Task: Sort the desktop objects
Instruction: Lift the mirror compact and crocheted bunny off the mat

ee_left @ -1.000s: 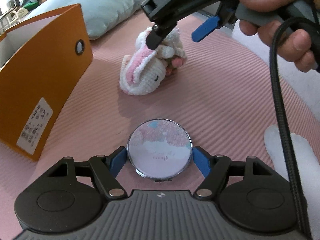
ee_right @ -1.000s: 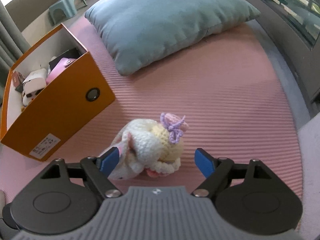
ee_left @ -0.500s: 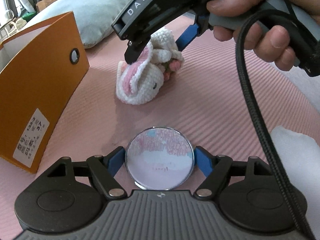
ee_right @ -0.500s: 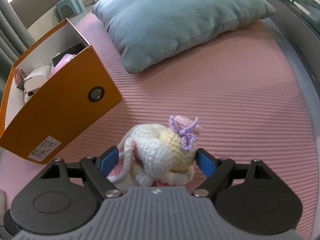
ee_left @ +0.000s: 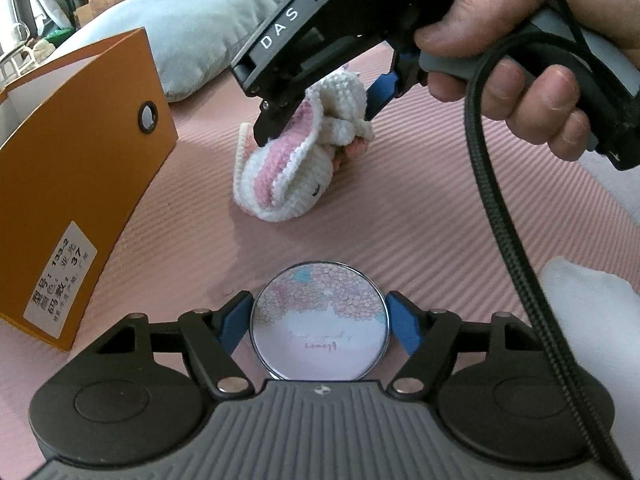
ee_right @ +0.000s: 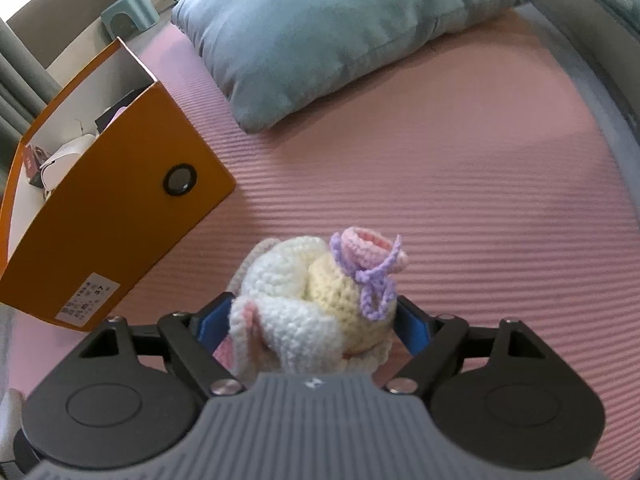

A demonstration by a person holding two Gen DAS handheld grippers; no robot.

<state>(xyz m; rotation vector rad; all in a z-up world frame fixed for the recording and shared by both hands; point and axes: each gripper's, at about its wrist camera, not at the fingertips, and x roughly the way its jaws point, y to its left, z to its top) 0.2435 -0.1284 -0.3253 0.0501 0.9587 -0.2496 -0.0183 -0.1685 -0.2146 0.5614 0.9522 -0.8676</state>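
Observation:
My left gripper (ee_left: 319, 330) is shut on a round pocket mirror (ee_left: 320, 322) with a pink floral lid, just above the pink mat. My right gripper (ee_right: 312, 320) is shut on a white and pink crocheted bunny (ee_right: 316, 312); its blue pads press both sides. In the left wrist view the bunny (ee_left: 296, 172) hangs from the right gripper (ee_left: 320, 108), its head low over the mat. The orange box (ee_right: 100, 232) stands open at the left, with several items inside.
A grey-blue pillow (ee_right: 340, 32) lies at the back of the pink ribbed mat (ee_right: 460, 200). A white soft object (ee_left: 592, 320) sits at the right edge of the left wrist view. The box's near wall (ee_left: 72, 184) stands close on the left.
My right gripper has closed around the bunny and taken hold of it. My left gripper has kept its hold on the mirror and shifted slightly closer to the box.

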